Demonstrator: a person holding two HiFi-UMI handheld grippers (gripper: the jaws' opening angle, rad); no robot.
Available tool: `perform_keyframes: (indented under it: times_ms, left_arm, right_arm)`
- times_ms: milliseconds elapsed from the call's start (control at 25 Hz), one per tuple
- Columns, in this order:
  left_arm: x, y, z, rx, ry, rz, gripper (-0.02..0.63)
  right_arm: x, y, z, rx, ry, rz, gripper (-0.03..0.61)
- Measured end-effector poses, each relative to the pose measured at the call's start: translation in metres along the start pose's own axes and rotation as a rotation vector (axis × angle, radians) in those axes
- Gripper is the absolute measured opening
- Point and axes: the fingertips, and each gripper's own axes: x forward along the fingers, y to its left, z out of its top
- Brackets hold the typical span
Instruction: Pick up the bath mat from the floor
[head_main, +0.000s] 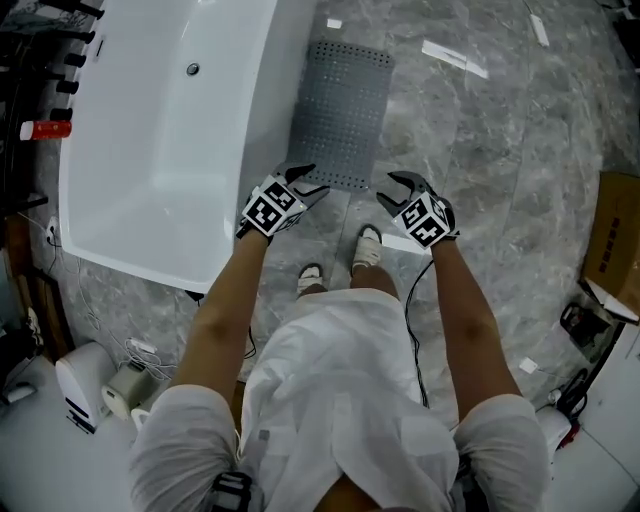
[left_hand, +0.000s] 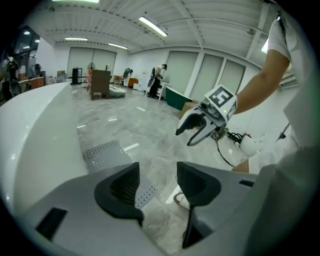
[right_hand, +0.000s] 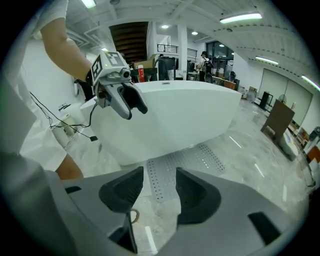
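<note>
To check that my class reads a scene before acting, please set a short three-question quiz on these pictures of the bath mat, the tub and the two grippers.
1. True or false: the grey perforated rubber bath mat lies flat on the marble floor beside the white bathtub.
2. The left gripper holds: A) the mat B) nothing C) a towel.
3. Fill in: the jaws of the right gripper stand ____.
Key: 1 true; 2 B; 3 open.
</note>
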Motion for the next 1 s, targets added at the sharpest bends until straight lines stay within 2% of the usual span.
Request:
perform_keyframes:
  times_ms: [280,440,680,840,1000]
  left_arm:
    - [0.090,0.020,-0.102,0.135,0.259,-0.123,0.284]
    - [0.133,0.027,-0.154,0.244,0.414,-0.184,0.293]
    - [0.193,0.051,-0.220,0.379,0.558,-0.193,0.332]
    - [0.238,0.065,-0.267,0.423,0.659,-0.210,0.341]
    - [0.278,0.073,-0.295,0.453,0.706,-0.232,0.341]
  right_arm:
    - [0.087,0.011,-0.061,-0.103,0.106,0.139,0.233]
    - [0.125,0.015,-0.096,-0.132,0.133,0.205,0.241]
    - [0.165,0.007,-0.121,-0.124,0.106,0.241,0.252]
    - [0.187,-0.010,-0.129,-0.108,0.070,0.226,0.250]
    - [0.215,-0.022,-0.149,-0.134,0.107,0.249,0.251]
